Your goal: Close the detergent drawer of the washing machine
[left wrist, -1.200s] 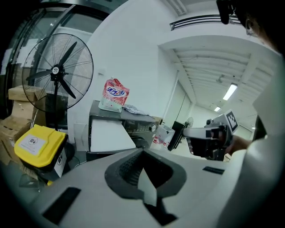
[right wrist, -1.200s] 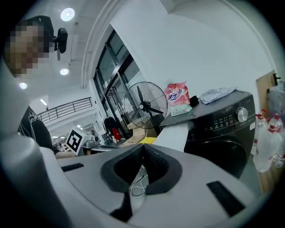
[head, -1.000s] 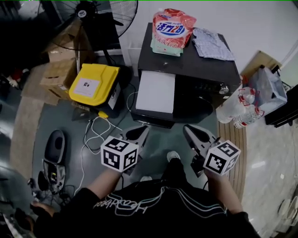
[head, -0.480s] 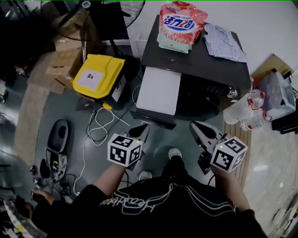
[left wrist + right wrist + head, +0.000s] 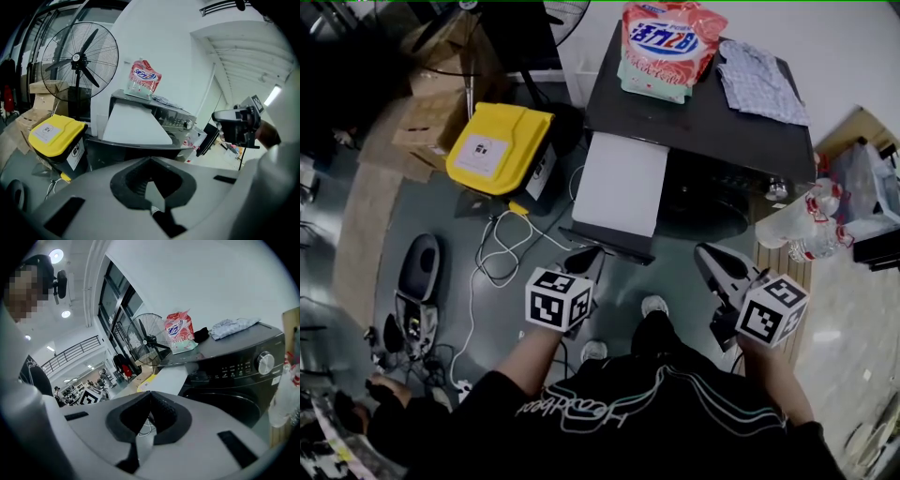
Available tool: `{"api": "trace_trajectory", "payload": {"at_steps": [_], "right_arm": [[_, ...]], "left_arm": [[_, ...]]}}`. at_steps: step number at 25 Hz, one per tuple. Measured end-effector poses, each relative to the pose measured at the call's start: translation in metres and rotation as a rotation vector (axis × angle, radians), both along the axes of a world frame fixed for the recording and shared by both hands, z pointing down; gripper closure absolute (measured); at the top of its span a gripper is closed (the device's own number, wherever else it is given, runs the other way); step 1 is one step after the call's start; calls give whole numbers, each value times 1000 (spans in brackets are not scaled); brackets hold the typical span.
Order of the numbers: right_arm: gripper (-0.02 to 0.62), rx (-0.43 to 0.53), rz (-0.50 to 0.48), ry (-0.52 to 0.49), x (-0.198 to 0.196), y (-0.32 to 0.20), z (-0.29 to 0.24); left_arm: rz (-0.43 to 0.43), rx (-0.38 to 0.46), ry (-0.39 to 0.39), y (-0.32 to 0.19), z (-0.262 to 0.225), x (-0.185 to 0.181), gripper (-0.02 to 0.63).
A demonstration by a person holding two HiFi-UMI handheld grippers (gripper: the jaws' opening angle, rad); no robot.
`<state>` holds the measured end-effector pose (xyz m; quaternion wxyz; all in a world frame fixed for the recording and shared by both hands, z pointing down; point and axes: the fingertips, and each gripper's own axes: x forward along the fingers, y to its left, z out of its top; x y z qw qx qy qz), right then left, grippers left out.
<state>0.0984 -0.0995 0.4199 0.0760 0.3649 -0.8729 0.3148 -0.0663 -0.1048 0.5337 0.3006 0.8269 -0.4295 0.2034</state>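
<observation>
The left tongs and right tongs are held pressed together, empty, just short of the pulled-out detergent drawer of the washing machine.

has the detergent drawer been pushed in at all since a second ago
No. The detergent drawer still juts just as far out of the washing machine front, untouched.

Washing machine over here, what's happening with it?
A person stands facing the washer, a gripper in each hand. Its drawer is pulled out. The left gripper and right gripper are both shut, empty, and held short of the drawer, touching nothing. A detergent bag sits on top.
</observation>
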Motion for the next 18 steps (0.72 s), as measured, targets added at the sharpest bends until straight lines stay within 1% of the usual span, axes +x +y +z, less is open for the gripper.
{"api": "trace_trajectory", "payload": {"at_steps": [7,13,18], "right_arm": [[569,-14,-23,9,4,-2,7],[569,-30,-54,9,3,-10,14],[569,-45,-76,5,4,-19,19]], "left_arm": [[-32,-2,-1,2,1,0,584],[-70,-20,27,-1,1,0,584],[-89,-18,40,-2,1,-1,584]]}}
